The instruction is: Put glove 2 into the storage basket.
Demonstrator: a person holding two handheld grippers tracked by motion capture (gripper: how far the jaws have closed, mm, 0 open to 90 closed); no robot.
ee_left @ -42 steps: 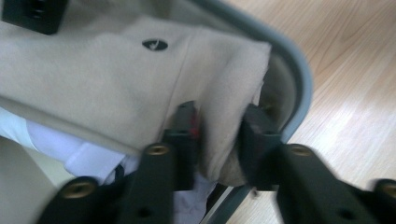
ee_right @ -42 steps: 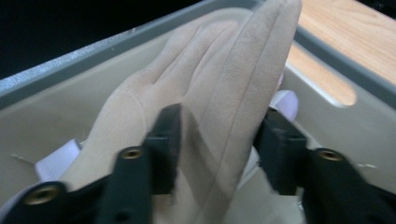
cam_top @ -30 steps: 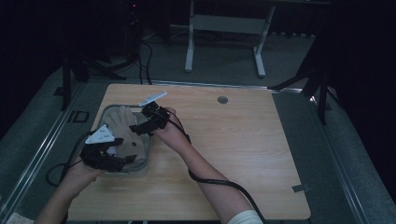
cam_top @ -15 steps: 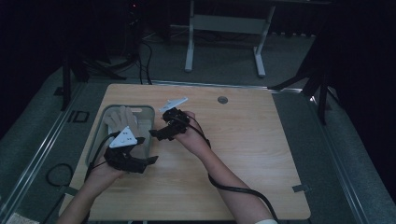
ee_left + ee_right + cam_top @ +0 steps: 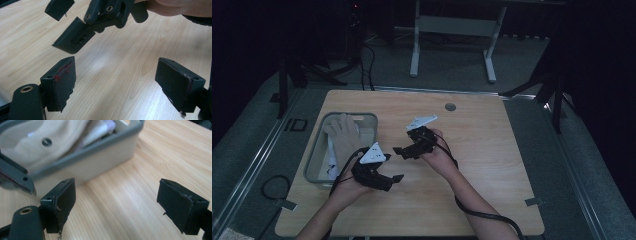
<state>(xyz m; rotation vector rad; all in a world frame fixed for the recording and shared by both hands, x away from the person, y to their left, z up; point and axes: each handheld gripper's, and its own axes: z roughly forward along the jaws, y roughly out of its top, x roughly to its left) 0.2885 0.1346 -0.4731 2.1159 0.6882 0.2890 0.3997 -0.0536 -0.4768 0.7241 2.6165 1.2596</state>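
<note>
A grey bin [image 5: 313,152] stands on the left of the wooden table [image 5: 492,150], holding a beige cloth [image 5: 345,136] and some white items. My left gripper [image 5: 393,181] hovers just right of the bin's near corner, open and holding nothing. My right gripper [image 5: 401,152] is a little farther back, also open and holding nothing, pointing left toward the bin. In the left gripper view my left gripper [image 5: 117,77] has its jaws wide over bare wood, with the right gripper [image 5: 72,35] ahead. In the right gripper view my right gripper [image 5: 116,197] faces the bin [image 5: 100,141] and the cloth [image 5: 50,135].
A round cable hole [image 5: 450,107] sits near the table's far edge. Tape strips mark the near right edge [image 5: 532,201] and near left corner [image 5: 287,204]. A black cable [image 5: 474,214] trails from the right gripper. A white desk frame [image 5: 452,25] stands behind the table.
Both grippers moved right, away from the bin. The left gripper came off the bin's top to the wood beside it; the right gripper shifted toward the table's middle.
</note>
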